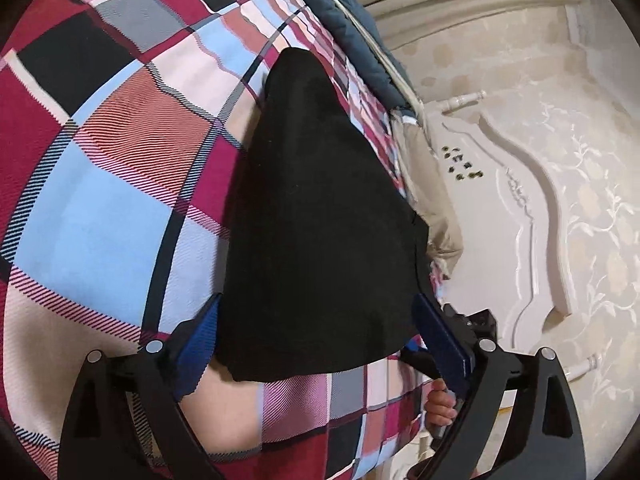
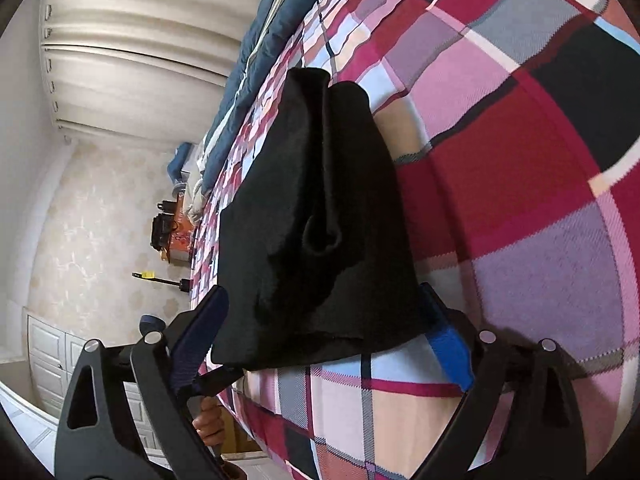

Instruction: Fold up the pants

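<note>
A: Where are the pants [image 1: 320, 220] now?

B: Flat on the bed [image 1: 100, 208], on the plaid cover, already doubled into a dark tapering bundle. The wide end lies nearest both cameras; the narrow end points away toward the blue quilt [image 1: 344, 20] at the far side.

A: So the long axis runs straight ahead from each gripper?

B: Yes, roughly. In the left wrist view the left gripper [image 1: 320, 332] straddles the near wide edge, one blue pad at each corner of it. Its jaws stand wide and the pads do not press on the cloth as far as I can see.

A: And the other?

B: Same picture from the other side. The right gripper [image 2: 324, 336] is spread wide, with the near edge of the pants between its fingers but not pinched. A crease or pocket mouth shows in the middle of the cloth there.

A: Which one is nearer?

B: I cannot tell; they sit side by side at the same edge. Each view shows the other gripper's handle and the hand [image 1: 440, 404] holding it just beside the bed's edge.

A: What does the next move depend on?

B: My judgement: if another fold is wanted, the near edge must travel along that long axis toward the narrow end, so both grippers would have to close on the near corners first.
</note>
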Demonstrator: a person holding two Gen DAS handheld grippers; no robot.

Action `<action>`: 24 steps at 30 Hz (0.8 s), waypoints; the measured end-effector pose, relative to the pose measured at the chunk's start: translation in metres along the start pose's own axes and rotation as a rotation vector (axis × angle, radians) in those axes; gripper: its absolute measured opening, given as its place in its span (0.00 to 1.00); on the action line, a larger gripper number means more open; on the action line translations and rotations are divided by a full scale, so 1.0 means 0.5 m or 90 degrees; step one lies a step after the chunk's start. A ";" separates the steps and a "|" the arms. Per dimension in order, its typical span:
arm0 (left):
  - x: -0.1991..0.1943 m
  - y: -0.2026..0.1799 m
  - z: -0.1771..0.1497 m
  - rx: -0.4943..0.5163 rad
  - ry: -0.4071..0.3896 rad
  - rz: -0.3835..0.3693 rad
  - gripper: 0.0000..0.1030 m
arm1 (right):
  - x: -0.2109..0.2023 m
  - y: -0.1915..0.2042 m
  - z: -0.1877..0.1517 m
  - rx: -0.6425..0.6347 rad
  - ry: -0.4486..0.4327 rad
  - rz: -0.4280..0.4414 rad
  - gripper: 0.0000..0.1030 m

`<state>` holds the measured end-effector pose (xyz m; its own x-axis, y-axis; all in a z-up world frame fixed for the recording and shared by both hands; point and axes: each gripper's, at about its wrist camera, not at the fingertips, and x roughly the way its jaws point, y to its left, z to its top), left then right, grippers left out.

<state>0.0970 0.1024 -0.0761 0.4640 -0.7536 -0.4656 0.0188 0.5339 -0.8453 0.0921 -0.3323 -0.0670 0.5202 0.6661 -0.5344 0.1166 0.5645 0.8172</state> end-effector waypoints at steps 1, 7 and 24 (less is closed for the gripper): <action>-0.001 0.001 -0.001 -0.002 -0.003 0.005 0.80 | 0.005 0.002 0.000 -0.003 0.002 -0.018 0.68; 0.010 0.002 -0.001 0.017 0.014 0.070 0.52 | 0.010 -0.015 -0.002 0.011 0.016 -0.002 0.43; 0.008 -0.052 -0.003 0.090 0.005 0.149 0.31 | 0.001 -0.014 -0.016 0.017 -0.001 0.016 0.36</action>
<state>0.0971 0.0850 -0.0563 0.4638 -0.6064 -0.6459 0.0358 0.7413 -0.6702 0.0847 -0.3320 -0.0748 0.5243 0.6795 -0.5133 0.1263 0.5341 0.8360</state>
